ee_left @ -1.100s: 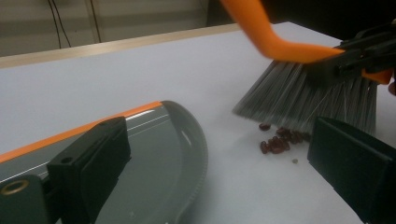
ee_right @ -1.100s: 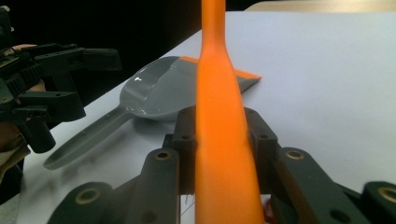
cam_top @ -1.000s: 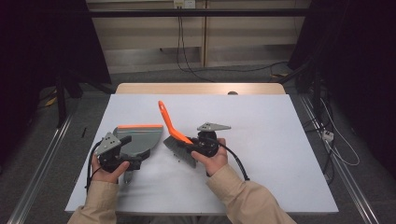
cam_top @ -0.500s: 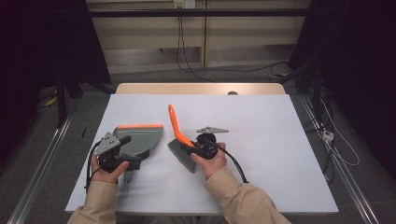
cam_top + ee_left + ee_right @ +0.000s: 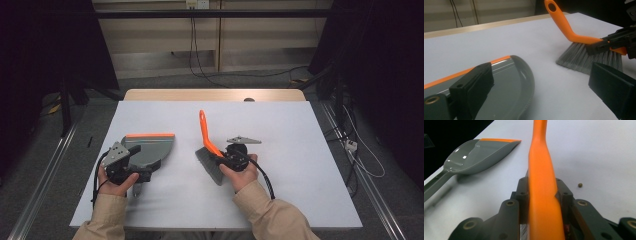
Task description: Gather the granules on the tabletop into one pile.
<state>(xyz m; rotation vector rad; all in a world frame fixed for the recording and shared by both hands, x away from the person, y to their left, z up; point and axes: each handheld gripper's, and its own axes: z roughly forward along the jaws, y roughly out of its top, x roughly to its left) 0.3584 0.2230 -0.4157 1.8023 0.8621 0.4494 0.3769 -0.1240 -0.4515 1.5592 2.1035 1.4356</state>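
An orange-handled brush [image 5: 204, 131] with grey bristles [image 5: 212, 167] stands near the middle of the white table, handle pointing away from me. My right gripper [image 5: 221, 157] is shut on the handle's lower part [image 5: 543, 192], just above the bristles. In the left gripper view the bristles [image 5: 584, 56] touch the table. A grey dustpan [image 5: 150, 149] with an orange front lip lies to the left. My left gripper [image 5: 142, 172] rests at its near side, jaws wide open [image 5: 544, 75]. One jaw hangs over the pan [image 5: 516, 82] and nothing is gripped.
A small brown crumb [image 5: 580, 185] lies on the table [image 5: 310, 150] right of the brush handle. The dustpan's handle [image 5: 434, 185] runs back toward the person. A wooden strip [image 5: 215, 94] edges the table's far side, with cables on the floor beyond.
My right gripper has carried the brush to the right and slightly down, and its handle now stands more upright. The left gripper and the dustpan have stayed where they were.
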